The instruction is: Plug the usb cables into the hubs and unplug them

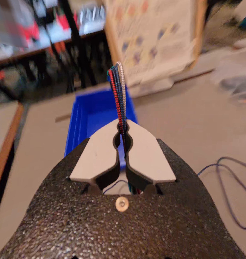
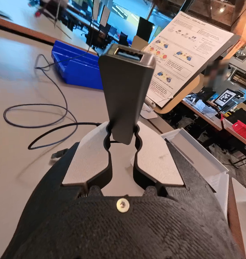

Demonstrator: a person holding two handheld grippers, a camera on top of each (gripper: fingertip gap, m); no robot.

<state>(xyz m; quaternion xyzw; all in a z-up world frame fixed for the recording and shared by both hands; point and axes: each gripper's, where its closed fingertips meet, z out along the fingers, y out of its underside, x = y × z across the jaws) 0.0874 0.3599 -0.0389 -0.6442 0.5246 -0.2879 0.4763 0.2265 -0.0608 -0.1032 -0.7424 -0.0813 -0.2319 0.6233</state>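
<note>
My left gripper (image 1: 122,124) is shut on a bundle of braided cables (image 1: 120,92), red, blue, dark and white, which loops up beyond the fingertips above a blue bin (image 1: 80,119). Its plugs are hidden. My right gripper (image 2: 122,126) is shut on the lower end of a dark grey USB hub (image 2: 125,89), held upright with an open USB port (image 2: 128,54) at its top end. A dark braided cable (image 2: 52,112) lies in loops on the table to the left, with a USB plug (image 2: 58,153) by my left finger.
The blue bin also shows in the right wrist view (image 2: 77,70) at the back left. An instruction sheet on a tilted stand (image 2: 179,60) is behind the hub. A clear plastic box (image 2: 192,151) sits at the right table edge. Loose cable (image 1: 231,186) lies at the right. My right fingertips sit around 45 centimeters from my left ones.
</note>
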